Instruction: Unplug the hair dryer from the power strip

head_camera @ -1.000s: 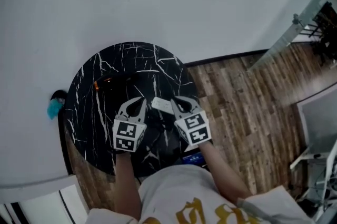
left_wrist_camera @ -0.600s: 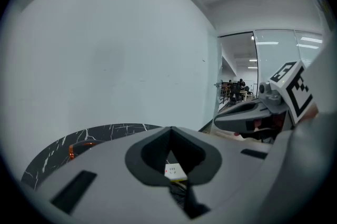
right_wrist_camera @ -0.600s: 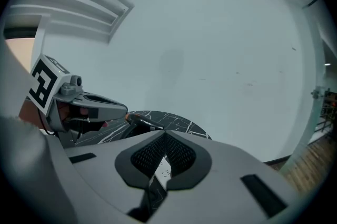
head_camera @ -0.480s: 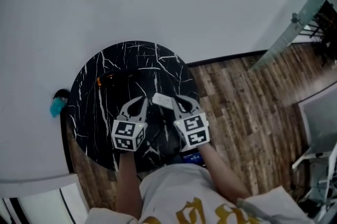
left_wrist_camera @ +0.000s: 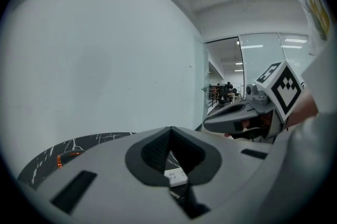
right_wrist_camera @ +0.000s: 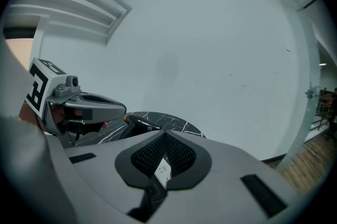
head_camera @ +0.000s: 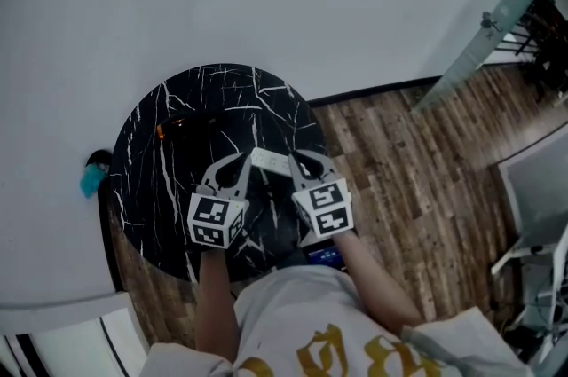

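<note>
Both the left gripper (head_camera: 240,162) and right gripper (head_camera: 299,161) are pressed together, empty, flanking the power strip (head_camera: 269,160) mid-frame. I expect a stiff plug: grip its body, not the cord.

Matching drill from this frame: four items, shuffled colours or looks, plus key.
Items:
1. power strip
2. hair dryer
3. table
4. floor

Looks:
A. black with white veins
B. brown wood planks
C. white
D. dark with an orange spot

Pairs: 1-C, 2-D, 3-A, 4-B
</note>
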The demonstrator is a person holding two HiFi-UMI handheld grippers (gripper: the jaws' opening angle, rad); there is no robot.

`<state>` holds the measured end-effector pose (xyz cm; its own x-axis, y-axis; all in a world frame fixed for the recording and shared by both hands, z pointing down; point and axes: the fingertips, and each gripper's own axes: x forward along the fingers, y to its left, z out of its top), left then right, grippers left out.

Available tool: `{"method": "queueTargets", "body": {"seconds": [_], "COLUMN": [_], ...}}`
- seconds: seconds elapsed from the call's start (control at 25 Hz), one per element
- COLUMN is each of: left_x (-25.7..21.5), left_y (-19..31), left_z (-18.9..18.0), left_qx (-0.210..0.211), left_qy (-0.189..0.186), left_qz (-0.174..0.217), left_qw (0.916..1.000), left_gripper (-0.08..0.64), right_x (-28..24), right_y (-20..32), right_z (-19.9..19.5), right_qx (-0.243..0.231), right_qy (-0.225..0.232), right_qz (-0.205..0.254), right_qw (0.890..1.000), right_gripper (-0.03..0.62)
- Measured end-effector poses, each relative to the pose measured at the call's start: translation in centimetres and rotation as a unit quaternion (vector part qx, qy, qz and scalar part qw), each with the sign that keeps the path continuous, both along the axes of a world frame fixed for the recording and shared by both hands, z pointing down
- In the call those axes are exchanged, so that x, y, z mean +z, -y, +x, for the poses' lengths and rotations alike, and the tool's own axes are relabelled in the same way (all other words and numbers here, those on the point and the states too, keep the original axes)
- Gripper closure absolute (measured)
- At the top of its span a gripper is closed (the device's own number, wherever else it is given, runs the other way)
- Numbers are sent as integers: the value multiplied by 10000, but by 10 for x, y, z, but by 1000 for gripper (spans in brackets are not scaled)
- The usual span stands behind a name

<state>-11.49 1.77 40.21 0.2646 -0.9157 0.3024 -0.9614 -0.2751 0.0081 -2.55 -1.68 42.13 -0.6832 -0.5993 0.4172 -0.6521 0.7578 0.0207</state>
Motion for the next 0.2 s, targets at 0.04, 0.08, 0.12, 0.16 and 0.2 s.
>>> {"method": "queueTargets", "body": {"seconds": [0.04, 0.08, 0.12, 0.16, 0.2], "left_x": [0, 1, 1, 2, 2], "left_y": [-1, -1, -1, -1, -2], "left_z": [2, 3, 4, 5, 6], "left_qx": [35, 62, 86, 112, 138], "left_qy": [16, 24, 49, 88, 134], "left_qz": [11, 12, 12, 15, 19], "left_qw": [10000, 10000, 10000, 9999, 9998], "left_gripper": [560, 560, 560, 560, 560], "right_x": [0, 0, -1, -2, -3], "right_y": [0, 0, -1, -1, -1], "right_z": [1, 2, 3, 4, 4], "right_qx": [12, 21, 27, 31, 35], "right_qy": [-3, -5, -7, -9, -11], "right_qz": [4, 1, -4, -9, -14], "right_qw": [10000, 10000, 10000, 10000, 10000], "right_gripper": [594, 594, 594, 594, 595]}}
